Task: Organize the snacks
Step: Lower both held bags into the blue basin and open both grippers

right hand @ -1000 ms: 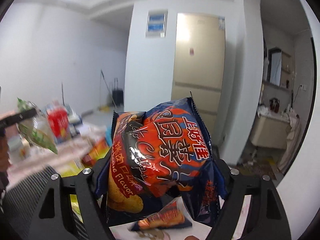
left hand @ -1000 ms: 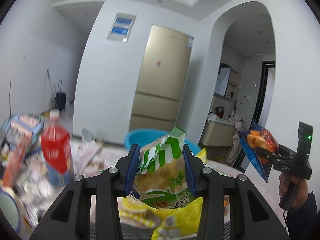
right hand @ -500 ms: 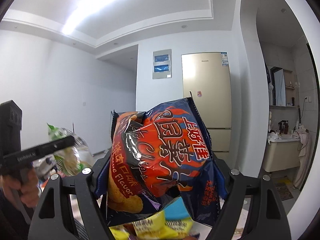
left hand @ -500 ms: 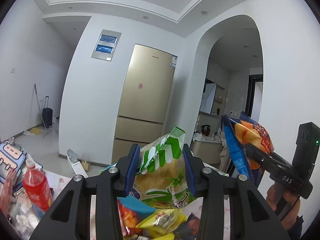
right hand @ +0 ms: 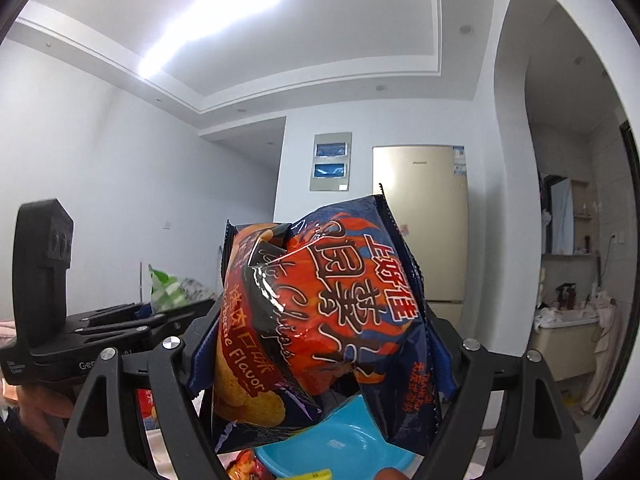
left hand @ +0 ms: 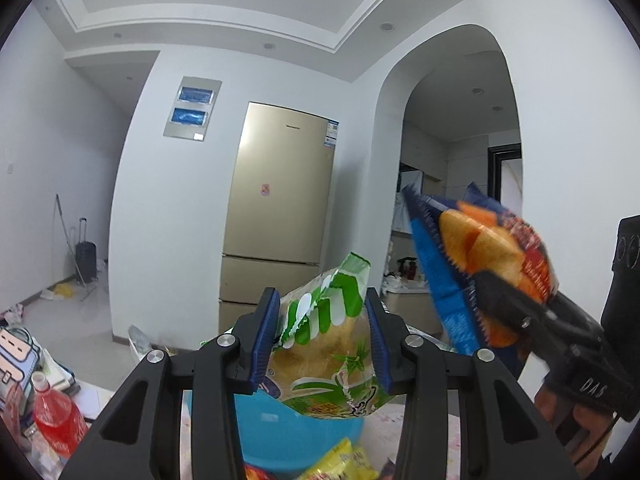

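Note:
My left gripper (left hand: 322, 340) is shut on a green and clear snack bag (left hand: 324, 344), held up in the air above a blue basin (left hand: 292, 432). My right gripper (right hand: 320, 344) is shut on a dark blue and orange chips bag (right hand: 320, 312), also held high over the blue basin (right hand: 340, 448). In the left wrist view the chips bag (left hand: 472, 256) and right gripper (left hand: 500, 300) are to the right. In the right wrist view the left gripper (right hand: 176, 312) with the green bag (right hand: 168, 292) is to the left.
A red drink bottle (left hand: 56, 416) and boxed goods (left hand: 16, 356) lie at the lower left. Yellow snack packets (left hand: 340, 464) lie in front of the basin. A beige fridge (left hand: 280, 216) and an arched doorway (left hand: 452, 184) stand behind.
Both grippers have risen and tilted upward with their bags. The table clutter has dropped lower in view. The right gripper has moved closer to the left one.

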Demonstrator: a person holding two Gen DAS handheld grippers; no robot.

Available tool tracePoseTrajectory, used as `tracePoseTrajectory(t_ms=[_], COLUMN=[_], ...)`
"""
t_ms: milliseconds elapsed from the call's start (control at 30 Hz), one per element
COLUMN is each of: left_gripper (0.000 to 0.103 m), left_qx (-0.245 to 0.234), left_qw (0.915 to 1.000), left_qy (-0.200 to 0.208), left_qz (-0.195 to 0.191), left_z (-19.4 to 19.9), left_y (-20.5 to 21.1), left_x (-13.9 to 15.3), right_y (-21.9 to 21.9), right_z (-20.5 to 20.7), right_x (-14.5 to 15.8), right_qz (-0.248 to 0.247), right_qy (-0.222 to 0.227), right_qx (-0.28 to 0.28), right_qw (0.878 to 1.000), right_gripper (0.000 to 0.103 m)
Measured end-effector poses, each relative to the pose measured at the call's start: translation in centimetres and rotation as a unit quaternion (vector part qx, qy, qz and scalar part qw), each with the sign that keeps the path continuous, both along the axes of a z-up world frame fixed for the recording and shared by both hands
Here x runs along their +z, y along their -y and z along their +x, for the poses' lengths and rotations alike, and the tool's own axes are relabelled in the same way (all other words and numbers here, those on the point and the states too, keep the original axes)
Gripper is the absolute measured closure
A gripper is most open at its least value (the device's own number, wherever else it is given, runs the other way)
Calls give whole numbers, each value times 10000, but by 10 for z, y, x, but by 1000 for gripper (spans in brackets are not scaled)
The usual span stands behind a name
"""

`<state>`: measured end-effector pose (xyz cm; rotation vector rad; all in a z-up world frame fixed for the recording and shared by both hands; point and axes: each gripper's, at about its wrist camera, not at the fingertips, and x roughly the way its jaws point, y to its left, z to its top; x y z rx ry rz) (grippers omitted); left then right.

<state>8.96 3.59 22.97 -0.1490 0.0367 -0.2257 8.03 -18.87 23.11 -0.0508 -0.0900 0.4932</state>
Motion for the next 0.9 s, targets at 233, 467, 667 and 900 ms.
tracePoseTrajectory(t_ms=[233, 467, 667, 900], left_gripper=[59, 59, 59, 59], left_qx=[308, 237, 295, 431], left_qw=[9994, 9987, 9945, 9850], left_qy=[-157, -449, -980, -1650], left_qz=[100, 66, 210, 243], left_z=[42, 80, 118, 161], left_y=[-1, -2, 4, 0], left_x=[-20, -45, -68, -97], right_y=[2, 1, 2, 6], right_z=[58, 111, 139, 174], right_x=[-29, -65, -88, -117], right_qz=[118, -3, -194, -101], right_qy=[-466, -1242, -1835, -2623], right_qx=[-10, -103, -443, -154], right_qw=[9988, 9922, 9818, 9648], right_gripper=[22, 22, 22, 22])
